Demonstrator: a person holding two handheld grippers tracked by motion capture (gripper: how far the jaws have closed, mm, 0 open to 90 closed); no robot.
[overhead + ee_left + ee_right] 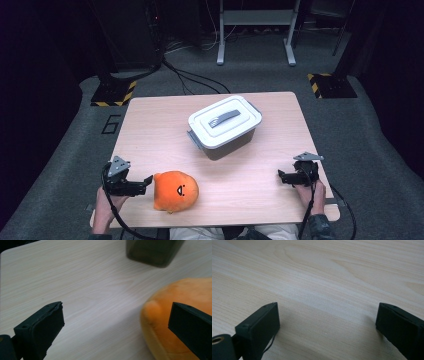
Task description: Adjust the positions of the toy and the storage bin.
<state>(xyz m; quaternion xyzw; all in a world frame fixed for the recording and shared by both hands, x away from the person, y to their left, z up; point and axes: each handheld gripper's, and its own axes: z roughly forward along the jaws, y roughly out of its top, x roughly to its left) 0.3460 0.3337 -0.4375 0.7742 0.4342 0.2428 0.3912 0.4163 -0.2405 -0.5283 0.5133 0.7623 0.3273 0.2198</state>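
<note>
Nearest the lens, at the bottom edge of the high view, two forearms come in, each hand holding a black gripper low over the pale wooden table [150,135], which fills the middle of the frame and is the largest thing here. Next in size, a grey storage box [225,129] with a white lid and a grey handle stands just above the frame's centre; in the left gripper view its dark wall [153,252] sits at the top edge. Smaller, an orange plush toy [175,191] with a little drawn face lies at lower left of the high view, close to the table's near edge and well apart from the box. Just left of it sits the left gripper [142,184], jaws spread wide and pointing at the toy; in its own view [116,322] the right-hand jaw overlaps the orange plush [172,292], though contact cannot be judged, and the other jaw stands over bare wood. At lower right of the high view, the right gripper [283,177] rests released, far from the toy, its jaws apart over bare wood grain in its own view [327,320].
</note>
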